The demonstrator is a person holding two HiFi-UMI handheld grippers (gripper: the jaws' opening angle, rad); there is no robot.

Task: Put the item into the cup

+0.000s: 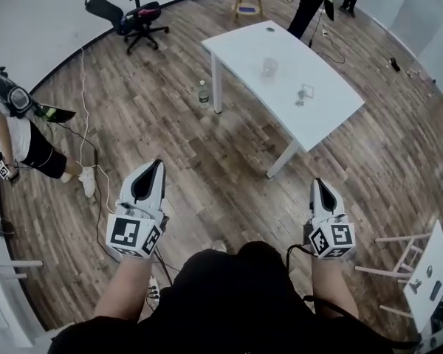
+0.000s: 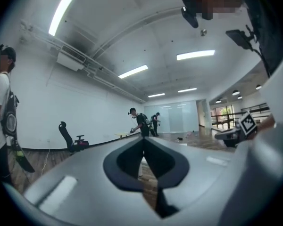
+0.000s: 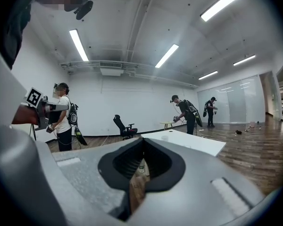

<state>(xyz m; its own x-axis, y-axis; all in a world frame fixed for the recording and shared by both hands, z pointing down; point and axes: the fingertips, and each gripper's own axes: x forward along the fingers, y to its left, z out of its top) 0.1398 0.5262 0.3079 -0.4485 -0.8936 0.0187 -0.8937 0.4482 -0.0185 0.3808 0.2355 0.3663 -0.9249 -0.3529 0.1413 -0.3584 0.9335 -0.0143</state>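
while both claws hang well short of the white worktop, nothing is in hand. left claw: tips pressed together, nothing between them. right claw: likewise closed and empty.

the item lies on the worktop, near the cup but apart from it, on the side toward the near edge. it is small and pale, possibly a thin wire or clear plastic piece; too small to tell. judged light, probably stiff, and likely to skid on the smooth top, so pinch it across its narrow middle from above.

the cup is clear, upright and looks empty. it seems light enough to tip if nudged, so release the item from above, clear of the rim. a bottle stands on the floor by the worktop leg.
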